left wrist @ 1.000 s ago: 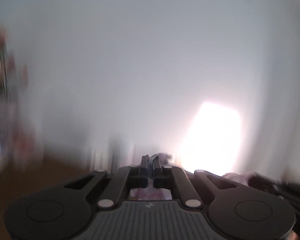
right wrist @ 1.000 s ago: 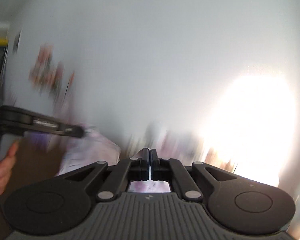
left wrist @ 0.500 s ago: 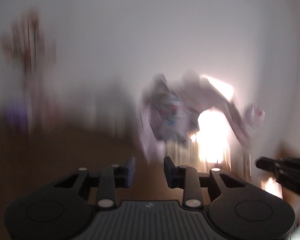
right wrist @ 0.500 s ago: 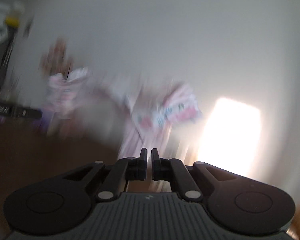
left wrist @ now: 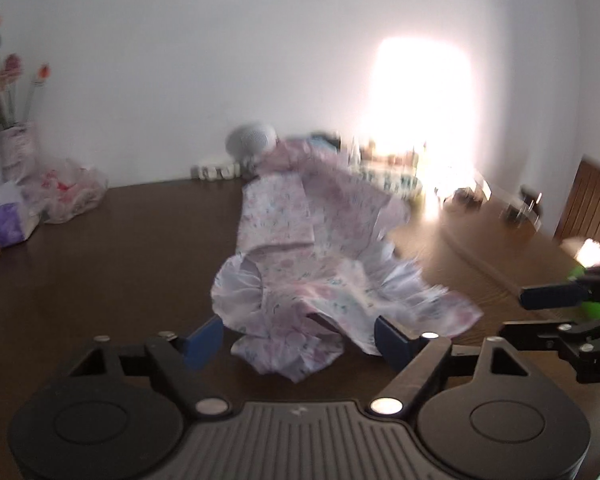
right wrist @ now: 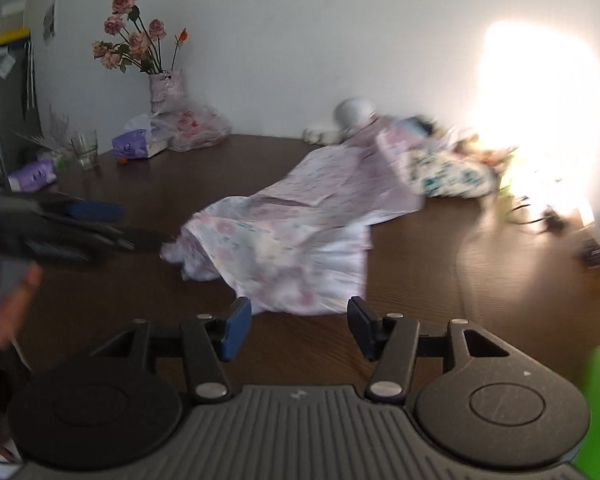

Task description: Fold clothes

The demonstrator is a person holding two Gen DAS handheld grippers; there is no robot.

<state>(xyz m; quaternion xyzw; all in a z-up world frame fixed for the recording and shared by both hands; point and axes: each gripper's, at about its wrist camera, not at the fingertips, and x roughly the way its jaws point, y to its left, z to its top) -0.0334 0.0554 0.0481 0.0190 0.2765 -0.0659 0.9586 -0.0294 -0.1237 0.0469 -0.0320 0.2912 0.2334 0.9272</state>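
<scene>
**Garment down in a heap, to be spread before any fold**

The pale floral garment lies crumpled on the dark worktop, bunched and doubled over itself, with one end trailing back toward the wall. No flat panel or clean hem can be made out in either view, so the step in hand is judged to be a spreading-out, not yet a fold.

Just in front of the garment's near edge, the left hand-held gripper is held with its jaws spread wide and nothing between them. The right hand-held gripper is likewise released and empty, at the near edge of the garment's right side.

Two well-separated points on one hem or one seam should be picked, one per gripper, so that a single layer is taken rather than a bunched wad. The cloth is thin and limp; it should be drawn apart low over the worktop until taut, then laid flat.

Beyond the garment, a second patterned cloth and small clutter lie by the wall; to its left stands a vase of flowers. A pull toward these is best avoided
</scene>
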